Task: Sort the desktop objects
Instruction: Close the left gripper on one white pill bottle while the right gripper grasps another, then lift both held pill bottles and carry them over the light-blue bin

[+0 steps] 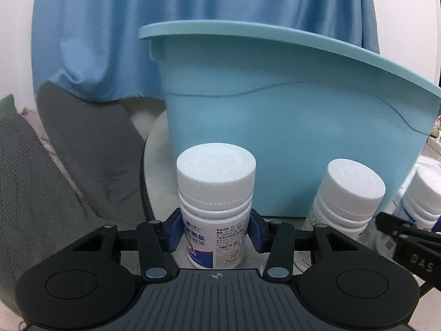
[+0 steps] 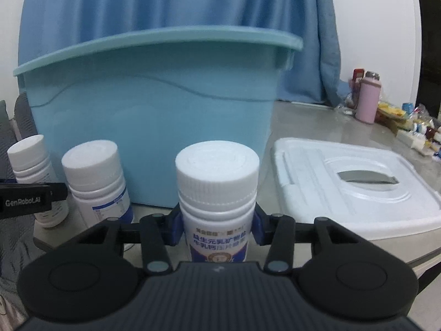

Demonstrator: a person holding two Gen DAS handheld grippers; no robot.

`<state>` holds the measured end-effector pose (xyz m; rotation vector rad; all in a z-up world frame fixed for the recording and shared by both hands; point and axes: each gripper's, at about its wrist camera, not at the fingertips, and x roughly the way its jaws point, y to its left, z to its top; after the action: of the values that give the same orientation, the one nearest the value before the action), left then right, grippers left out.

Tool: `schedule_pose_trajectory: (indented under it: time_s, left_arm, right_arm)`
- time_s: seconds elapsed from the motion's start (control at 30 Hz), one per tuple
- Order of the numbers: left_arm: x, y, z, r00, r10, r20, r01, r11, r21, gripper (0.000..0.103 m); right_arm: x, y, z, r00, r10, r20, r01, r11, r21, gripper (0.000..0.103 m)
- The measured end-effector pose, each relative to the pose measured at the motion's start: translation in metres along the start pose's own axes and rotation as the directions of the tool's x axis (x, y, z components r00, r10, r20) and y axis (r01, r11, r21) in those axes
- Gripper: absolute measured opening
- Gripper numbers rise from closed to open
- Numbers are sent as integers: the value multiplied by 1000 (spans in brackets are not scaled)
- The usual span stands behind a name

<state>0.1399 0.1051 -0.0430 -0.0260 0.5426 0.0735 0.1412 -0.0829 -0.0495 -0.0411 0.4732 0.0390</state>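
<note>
Bottles upright, left bottle clamped in left tool, right bottle in right tool

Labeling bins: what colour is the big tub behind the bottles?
Light blue tub, clearest in the right wrist view.

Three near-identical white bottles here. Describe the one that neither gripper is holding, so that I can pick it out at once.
Find the big blue tub on the table. Three white-capped bottles stand in a row before its front wall. The free bottle is the middle one, between the left gripper and the right gripper, with no blue pads on it.
</note>
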Motion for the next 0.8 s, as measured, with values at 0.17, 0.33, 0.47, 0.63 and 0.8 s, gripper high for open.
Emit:
schedule_pose_trajectory:
  time_s: [0.17, 0.33, 0.47, 0.63, 0.8]
  left_arm:
    - [-27, -7, 5, 1000, 7, -8, -7, 1000, -23, 48]
    - [-67, -18, 7, 1000, 7, -17, -8, 999, -32, 48]
    - [-99, -28, 8, 1000, 6, -23, -7, 999, -34, 48]
    - [-135, -44, 11, 1000, -1, -21, 0, 1000, -25, 48]
    - [-161, -50, 27, 1000, -6, -5, 6, 1000, -28, 48]
  right_arm:
    - [-21, -10, 5, 1000, 10, -15, -9, 1000, 11, 48]
    - [-46, -21, 8, 999, 28, -31, -28, 1000, 6, 48]
    - [-71, -31, 14, 998, 52, -25, -52, 999, -3, 48]
    - [-96, -46, 28, 998, 66, -17, -66, 998, 2, 48]
    - [-120, -56, 43, 998, 58, 14, -58, 998, -16, 48]
